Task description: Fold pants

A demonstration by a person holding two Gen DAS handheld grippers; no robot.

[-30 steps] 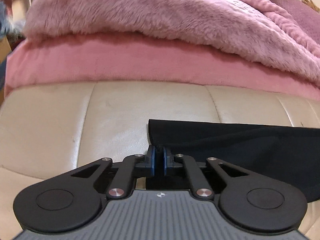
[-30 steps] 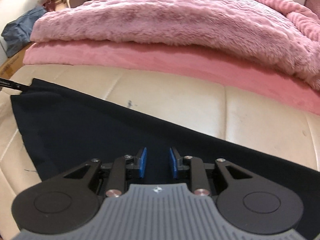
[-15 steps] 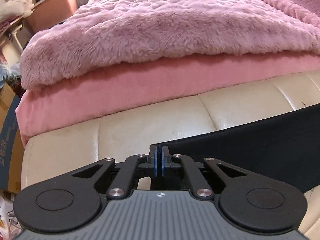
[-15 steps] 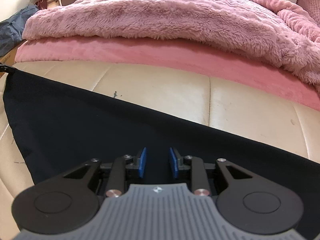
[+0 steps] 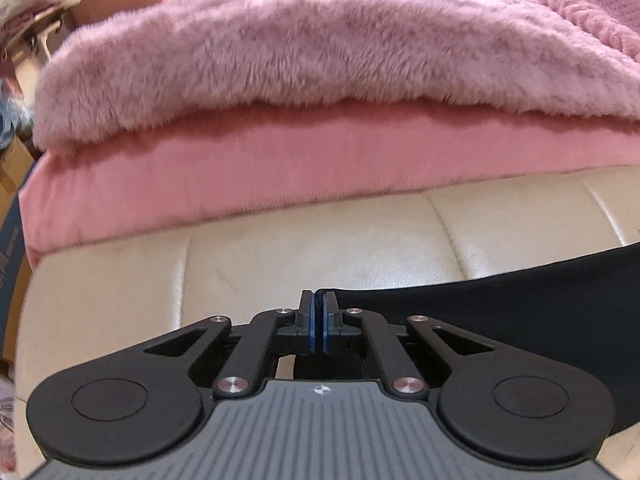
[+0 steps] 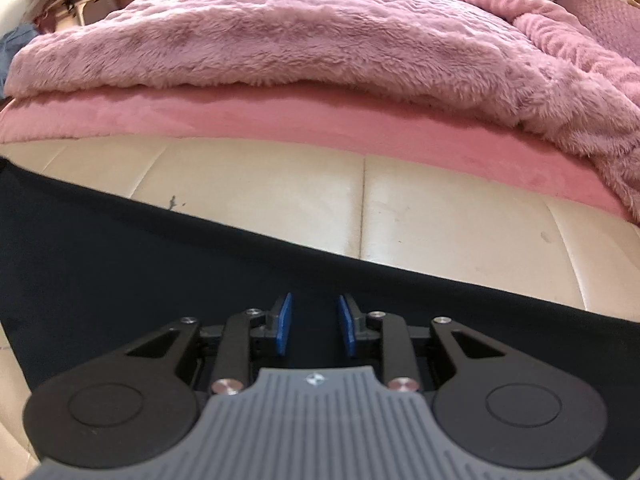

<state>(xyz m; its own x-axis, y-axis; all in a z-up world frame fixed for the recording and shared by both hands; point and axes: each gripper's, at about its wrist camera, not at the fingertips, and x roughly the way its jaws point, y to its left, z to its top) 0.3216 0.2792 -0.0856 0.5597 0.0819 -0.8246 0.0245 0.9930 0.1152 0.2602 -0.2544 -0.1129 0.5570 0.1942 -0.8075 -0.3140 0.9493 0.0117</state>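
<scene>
Left wrist view is filled at the bottom by the left gripper [image 5: 319,322], whose two blue-padded jaws are pressed together with almost no gap between them. A corner of the black pants [image 5: 500,304] is met right at the jaw tips, and the cloth appears to be pinched there, though the contact itself is partly hidden by the jaws. From that corner the dark fabric is stretched away to the right edge of the frame, over a cream leather cushion [image 5: 312,248] with stitched seams. Behind the cushion a smooth pink blanket [image 5: 280,168] is laid, and a fluffy mauve throw [image 5: 320,40] is piled on top of it. At the far left, a cardboard box [image 5: 10,184] is glimpsed, blurred. In the right wrist view, the right gripper [image 6: 315,328] is seen with its blue pads held apart, a clear gap left between them, and nothing is clasped. It is held over the pants [image 6: 140,272], which are spread as a broad dark band from the left edge down toward the lower right, lying on the cream cushion [image 6: 460,224]. A small dark mark is visible on the cushion just beside the upper edge of the cloth. The pink blanket [image 6: 280,116] and fluffy throw [image 6: 300,32] are seen beyond.
</scene>
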